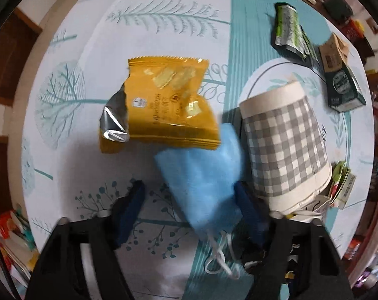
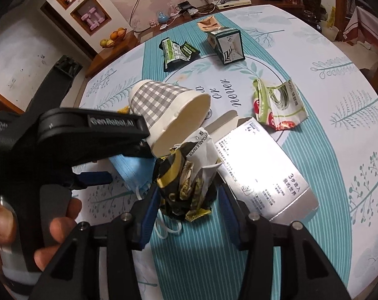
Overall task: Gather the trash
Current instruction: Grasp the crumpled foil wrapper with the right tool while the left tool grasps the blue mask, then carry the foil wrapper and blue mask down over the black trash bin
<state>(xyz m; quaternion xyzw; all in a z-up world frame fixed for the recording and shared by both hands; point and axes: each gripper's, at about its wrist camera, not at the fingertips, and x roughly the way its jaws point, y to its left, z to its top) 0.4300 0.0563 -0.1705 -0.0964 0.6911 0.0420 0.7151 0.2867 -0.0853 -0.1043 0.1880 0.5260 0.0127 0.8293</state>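
My left gripper [image 1: 190, 190] is open. A blue face mask [image 1: 201, 182] lies between its fingers on the table, against the right finger. An orange snack wrapper [image 1: 166, 107] lies just beyond the mask. A grey checked paper cup [image 1: 286, 145] lies on its side to the right. My right gripper [image 2: 189, 197] is open around a bundle of crumpled black and gold wrappers [image 2: 186, 177], which stands between the fingers. The cup [image 2: 168, 107] and the mask [image 2: 131, 170] also show in the right wrist view, with the left gripper [image 2: 93, 177] over the mask.
A silver flattened carton [image 2: 261, 165] lies right of the bundle. A green and red wrapper [image 2: 276, 107], a dark green box [image 2: 226, 45], green-black wrappers [image 2: 176, 52] and a brown packet [image 2: 209, 25] lie farther back on the patterned tablecloth [image 2: 339, 125]. Shelves and cables stand behind the table.
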